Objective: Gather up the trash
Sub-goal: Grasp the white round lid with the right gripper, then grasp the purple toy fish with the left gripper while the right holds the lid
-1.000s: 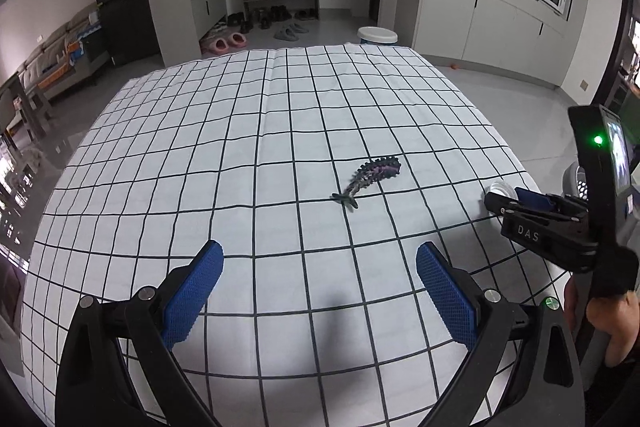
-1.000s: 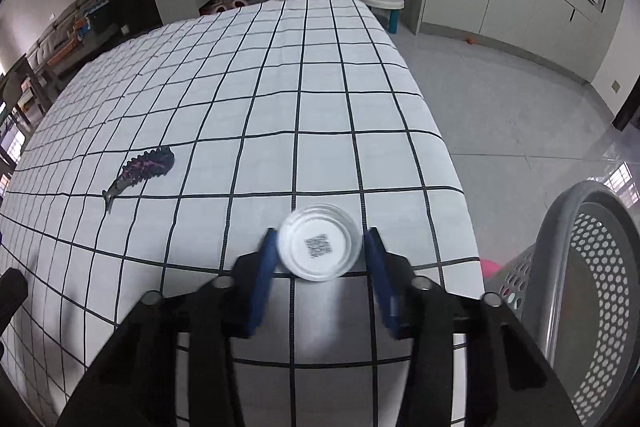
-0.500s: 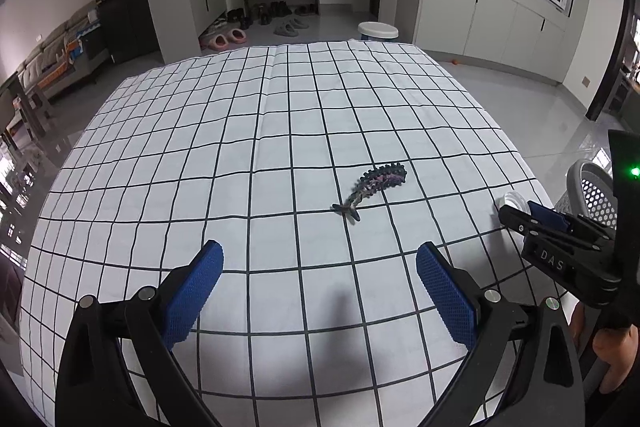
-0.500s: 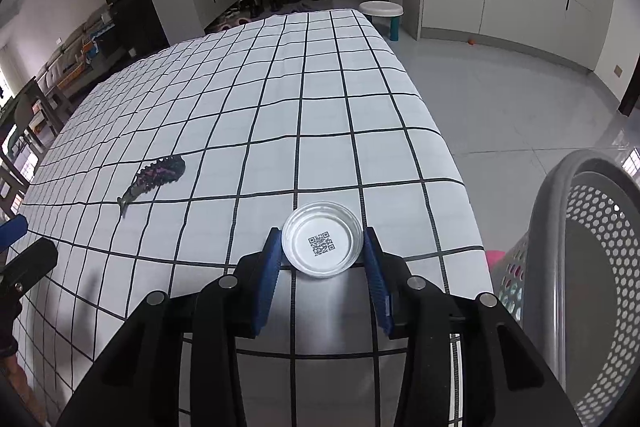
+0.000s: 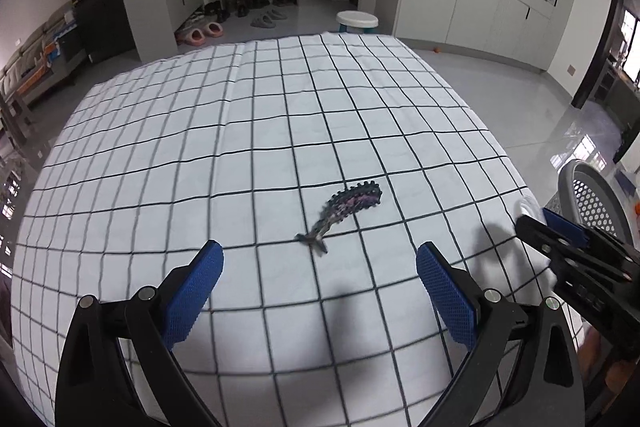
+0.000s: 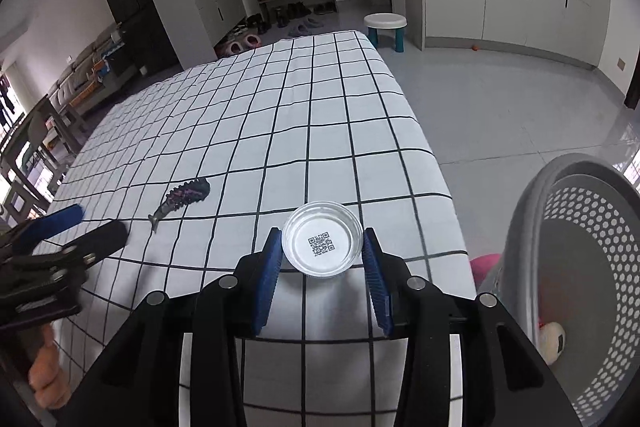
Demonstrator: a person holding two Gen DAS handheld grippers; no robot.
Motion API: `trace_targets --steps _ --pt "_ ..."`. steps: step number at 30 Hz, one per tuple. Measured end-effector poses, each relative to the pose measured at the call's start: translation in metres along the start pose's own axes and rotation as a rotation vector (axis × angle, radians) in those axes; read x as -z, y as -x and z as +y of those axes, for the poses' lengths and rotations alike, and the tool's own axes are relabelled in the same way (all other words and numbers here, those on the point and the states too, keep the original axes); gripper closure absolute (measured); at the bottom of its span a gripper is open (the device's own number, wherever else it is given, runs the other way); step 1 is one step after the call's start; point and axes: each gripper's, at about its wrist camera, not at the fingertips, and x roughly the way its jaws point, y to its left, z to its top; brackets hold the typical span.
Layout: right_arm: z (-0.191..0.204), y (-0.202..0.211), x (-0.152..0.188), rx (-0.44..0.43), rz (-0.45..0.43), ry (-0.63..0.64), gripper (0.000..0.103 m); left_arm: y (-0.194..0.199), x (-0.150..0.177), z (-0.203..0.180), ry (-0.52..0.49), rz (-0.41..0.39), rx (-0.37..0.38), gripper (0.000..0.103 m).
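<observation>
While right tongs (image 6: 323, 259) clamp lid (image 6: 322, 244) near table edge (image 6: 434, 163), left tongs (image 5: 319, 281) gape empty w/ open cloth ahead.

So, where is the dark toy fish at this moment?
The dark toy fish lies on the checked tablecloth, ahead of the open left claw; in the right wrist view it is left of the clear lid.

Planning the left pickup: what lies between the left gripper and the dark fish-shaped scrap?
Only bare checkered cloth separates the left gripper from the scrap, seen in the left wrist view.
</observation>
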Motion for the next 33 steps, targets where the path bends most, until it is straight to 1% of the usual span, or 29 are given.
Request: trace_targets --steps 5,7,9,12,13,16,18,19,20,21,22,23,24,26,33 --pt "-0.012 0.009 0.000 -0.023 0.008 -0.031 0.064 -0.023 -0.006 -0.011 -0.057 0.024 -0.034 0.008" --pt "-0.019 0.013 0.000 -0.038 0.010 -0.048 0.064 -0.034 -0.009 -0.012 -0.056 0.048 -0.028 0.008" --pt "-0.023 0.016 -0.002 -0.049 0.008 -0.060 0.064 -0.041 -0.012 -0.013 -0.055 0.054 -0.026 0.008" --pt "-0.027 0.022 0.000 -0.062 0.001 -0.067 0.064 -0.054 -0.015 -0.014 -0.070 0.058 -0.046 0.008" --pt "-0.027 0.023 0.000 -0.064 -0.001 -0.066 0.064 -0.058 -0.016 -0.015 -0.073 0.061 -0.048 0.011" --pt "-0.028 0.025 0.001 -0.070 -0.001 -0.064 0.064 -0.066 -0.017 -0.015 -0.084 0.074 -0.047 0.025" --pt "-0.029 0.025 0.001 -0.072 0.001 -0.063 0.064 -0.068 -0.016 -0.013 -0.070 0.071 -0.021 0.030" --pt "-0.031 0.025 0.001 -0.071 0.002 -0.063 0.064 -0.067 -0.015 -0.013 -0.064 0.072 -0.001 0.037" --pt "-0.032 0.026 0.001 -0.072 0.002 -0.064 0.064 -0.066 -0.014 -0.012 -0.060 0.074 0.018 0.047" --pt "-0.033 0.025 0.002 -0.072 0.004 -0.066 0.064 -0.064 -0.013 -0.013 -0.060 0.070 0.029 0.051" --pt "-0.033 0.025 0.002 -0.072 0.005 -0.066 0.064 -0.063 -0.013 -0.014 -0.067 0.068 0.032 0.062" --pt "-0.034 0.025 0.003 -0.070 0.007 -0.067 0.064 -0.062 -0.012 -0.015 -0.072 0.068 0.041 0.081" --pt "-0.035 0.025 0.003 -0.070 0.008 -0.069 0.064 -0.059 -0.011 -0.016 -0.075 0.069 0.053 0.083" --pt "-0.036 0.025 0.003 -0.067 0.008 -0.070 0.064 -0.056 -0.009 -0.017 -0.070 0.075 0.070 0.083" --pt "-0.047 0.036 0.006 -0.058 -0.010 -0.091 0.064 -0.018 0.001 -0.036 -0.102 0.008 0.037 0.083"
